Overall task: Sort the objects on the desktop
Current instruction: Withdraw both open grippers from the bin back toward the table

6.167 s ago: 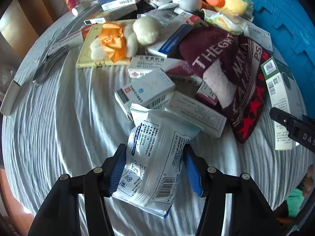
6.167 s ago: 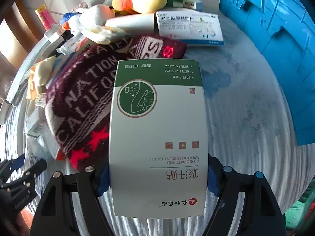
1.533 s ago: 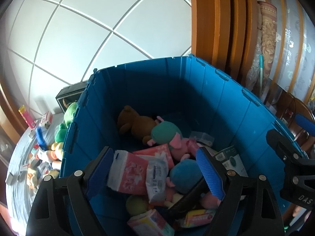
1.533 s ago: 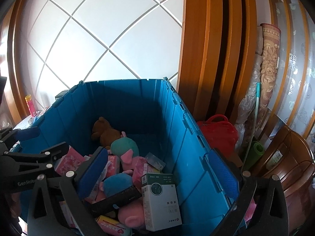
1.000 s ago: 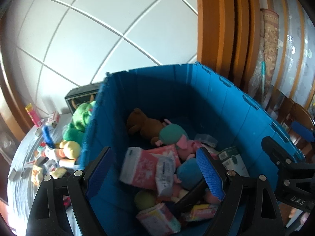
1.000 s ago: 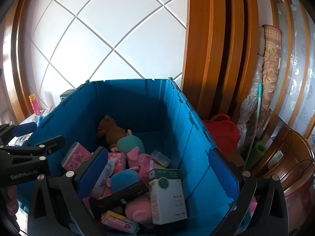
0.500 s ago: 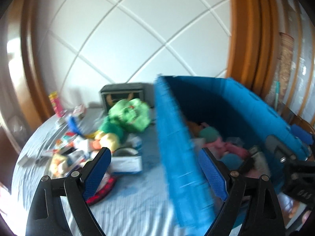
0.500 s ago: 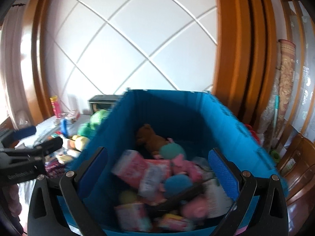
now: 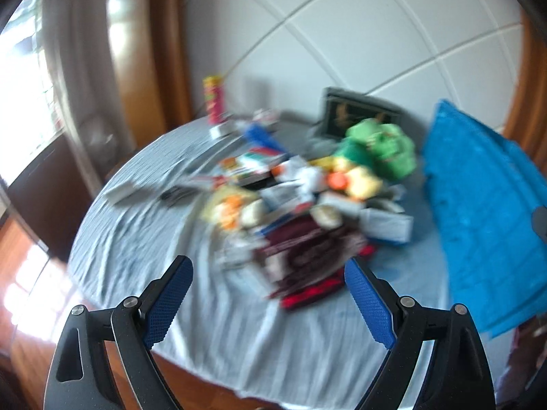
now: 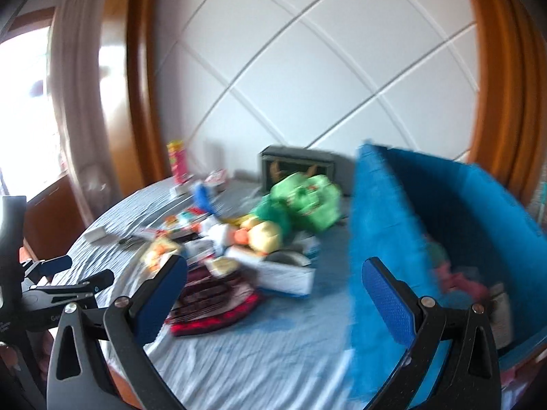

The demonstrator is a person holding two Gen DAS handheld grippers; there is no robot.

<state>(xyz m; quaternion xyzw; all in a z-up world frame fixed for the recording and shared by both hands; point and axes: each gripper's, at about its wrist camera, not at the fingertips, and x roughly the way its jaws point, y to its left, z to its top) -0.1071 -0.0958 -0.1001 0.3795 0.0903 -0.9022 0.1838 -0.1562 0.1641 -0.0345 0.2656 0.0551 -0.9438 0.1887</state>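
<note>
Both claws gape empty: left claw (image 9: 266, 294), right claw (image 10: 273, 294). Blurred clutter (toys, boxes) fills the table (image 9: 136, 239) at mid-frame; blue bin (image 10: 386, 239) at right

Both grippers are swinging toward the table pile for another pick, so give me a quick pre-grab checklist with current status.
1. Left gripper empty: ok, jaws wide, nothing between them.
2. Right gripper empty: ok, jaws wide, nothing between them.
3. Pile in front of left gripper: ok, dark red cloth lies just ahead of it.
4. Blue bin clear of right gripper: not ok, its near wall sits between the fingers in view.
5. Single target picked out: cannot tell, boxes and plush toys are blurred.
6. Grippers apart: ok.
</note>
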